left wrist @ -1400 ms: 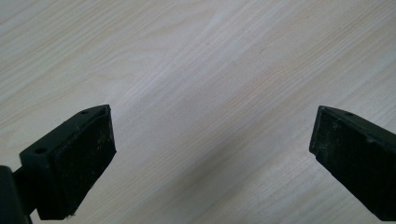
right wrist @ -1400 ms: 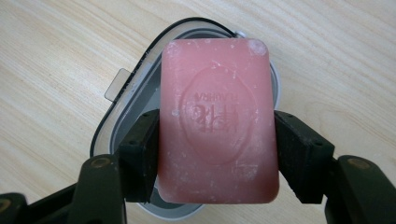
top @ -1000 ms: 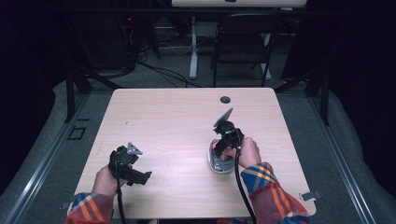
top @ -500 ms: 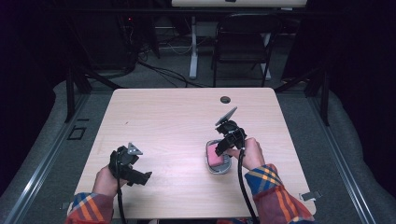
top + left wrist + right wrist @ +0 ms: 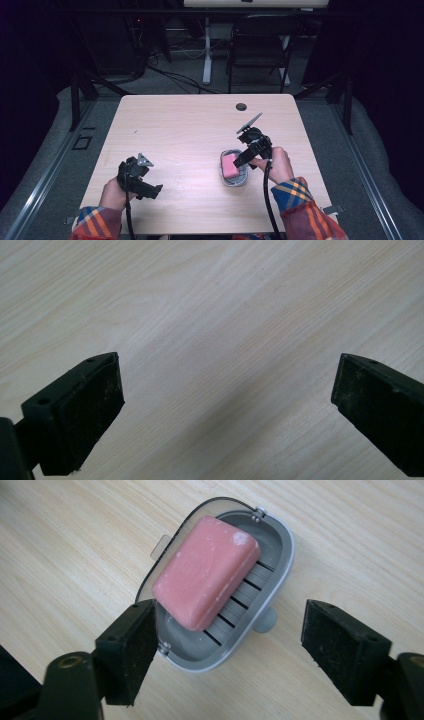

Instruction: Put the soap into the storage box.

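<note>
A grey soap dish (image 5: 272,580) lies on the wooden table (image 5: 190,130), right of centre, and its clear lid (image 5: 167,545) is swung open to one side. A pink bar of soap (image 5: 205,577) rests slanted on the dish's slotted floor; the same soap (image 5: 229,165) and dish (image 5: 234,180) appear in the high view. My right gripper (image 5: 230,630) (image 5: 245,156) hovers just above the dish, open, its jaws straddling the near end without touching. Near the front left, my left gripper (image 5: 142,182) (image 5: 227,375) is open over bare wood.
A round black cable hole (image 5: 241,106) sits near the table's far edge. A dark chair (image 5: 260,45) and a white stand (image 5: 206,55) are behind the table. Cables trail from both grippers toward the near edge.
My right gripper has drawn back slightly to the right from over the dish, uncovering the pink soap in it. The left gripper has stayed put.
</note>
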`<move>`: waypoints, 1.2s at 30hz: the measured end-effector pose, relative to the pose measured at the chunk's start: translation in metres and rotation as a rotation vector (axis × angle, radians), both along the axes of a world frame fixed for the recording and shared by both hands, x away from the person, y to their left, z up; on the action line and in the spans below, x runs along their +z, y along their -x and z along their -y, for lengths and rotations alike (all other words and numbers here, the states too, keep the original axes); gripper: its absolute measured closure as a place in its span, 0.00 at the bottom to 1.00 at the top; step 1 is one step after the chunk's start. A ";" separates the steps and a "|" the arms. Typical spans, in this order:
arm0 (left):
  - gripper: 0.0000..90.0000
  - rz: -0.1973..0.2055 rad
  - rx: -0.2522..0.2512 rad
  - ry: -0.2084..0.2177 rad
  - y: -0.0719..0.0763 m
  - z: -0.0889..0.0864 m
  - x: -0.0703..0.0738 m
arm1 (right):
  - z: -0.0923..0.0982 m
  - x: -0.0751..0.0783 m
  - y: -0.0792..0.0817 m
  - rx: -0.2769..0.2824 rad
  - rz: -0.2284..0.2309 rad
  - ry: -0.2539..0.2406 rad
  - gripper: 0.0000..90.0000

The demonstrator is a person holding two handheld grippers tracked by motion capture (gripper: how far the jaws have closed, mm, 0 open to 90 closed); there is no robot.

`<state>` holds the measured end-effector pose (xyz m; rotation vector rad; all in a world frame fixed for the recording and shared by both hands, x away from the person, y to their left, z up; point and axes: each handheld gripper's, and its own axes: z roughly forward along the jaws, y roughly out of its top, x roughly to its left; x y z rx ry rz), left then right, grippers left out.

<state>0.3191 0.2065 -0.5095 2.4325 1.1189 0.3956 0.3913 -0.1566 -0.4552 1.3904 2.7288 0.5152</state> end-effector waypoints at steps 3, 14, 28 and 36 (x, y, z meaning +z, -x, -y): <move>0.00 0.000 0.000 0.000 0.000 0.000 0.000 | 0.007 0.002 0.004 0.004 0.037 -0.007 0.16; 0.00 0.002 -0.003 -0.004 0.000 0.001 -0.001 | 0.043 0.003 0.021 0.028 0.051 -0.006 0.00; 0.00 -0.005 -0.013 -0.008 0.000 0.002 0.000 | 0.083 -0.008 0.037 -0.029 0.073 0.007 0.00; 0.00 -0.002 -0.012 -0.010 0.000 0.002 -0.001 | 0.103 -0.021 0.044 -0.063 0.048 0.022 0.00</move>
